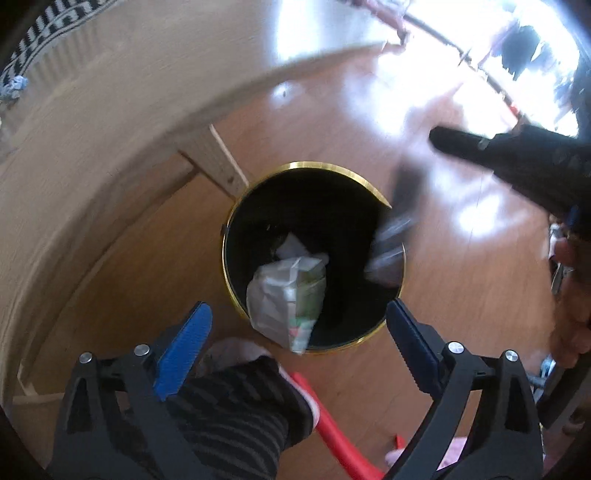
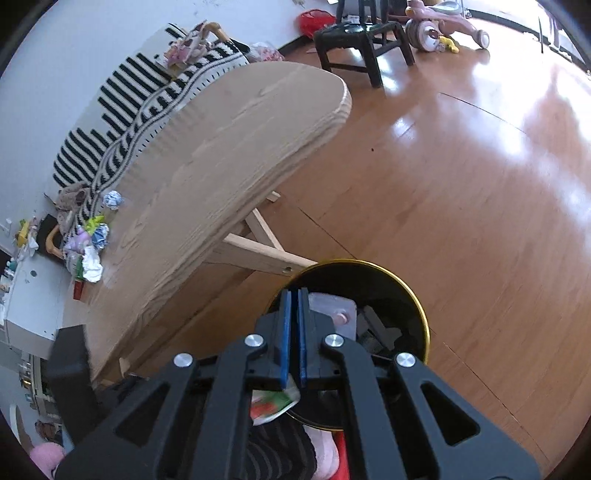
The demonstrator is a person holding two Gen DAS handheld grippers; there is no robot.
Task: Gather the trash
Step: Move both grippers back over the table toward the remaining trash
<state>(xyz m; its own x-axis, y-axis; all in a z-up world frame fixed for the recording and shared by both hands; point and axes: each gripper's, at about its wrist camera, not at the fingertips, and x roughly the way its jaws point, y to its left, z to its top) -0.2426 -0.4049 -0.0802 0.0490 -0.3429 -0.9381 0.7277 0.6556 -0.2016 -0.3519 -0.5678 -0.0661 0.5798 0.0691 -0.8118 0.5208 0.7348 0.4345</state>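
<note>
A black trash bin with a gold rim (image 1: 258, 177) stands on the wood floor beside the table. My left gripper (image 1: 299, 317) is open right above it, and a crumpled plastic wrapper (image 1: 284, 299) is falling free between its blue fingers into the bin. My right gripper (image 2: 294, 295) hovers over the same bin (image 2: 424, 317); its blue pads are shut together with nothing between the tips. A blister pack (image 2: 338, 312) lies in the bin beside it. More crumpled trash (image 2: 92, 267) lies on the table's far end.
The light wood table (image 2: 221, 155) stands left of the bin, with a striped cloth (image 2: 122, 110) along its far edge. A dark stool (image 2: 365, 40) and a pink toy trike (image 2: 443, 29) stand far back. My sock and red slipper (image 1: 332, 413) are below the bin.
</note>
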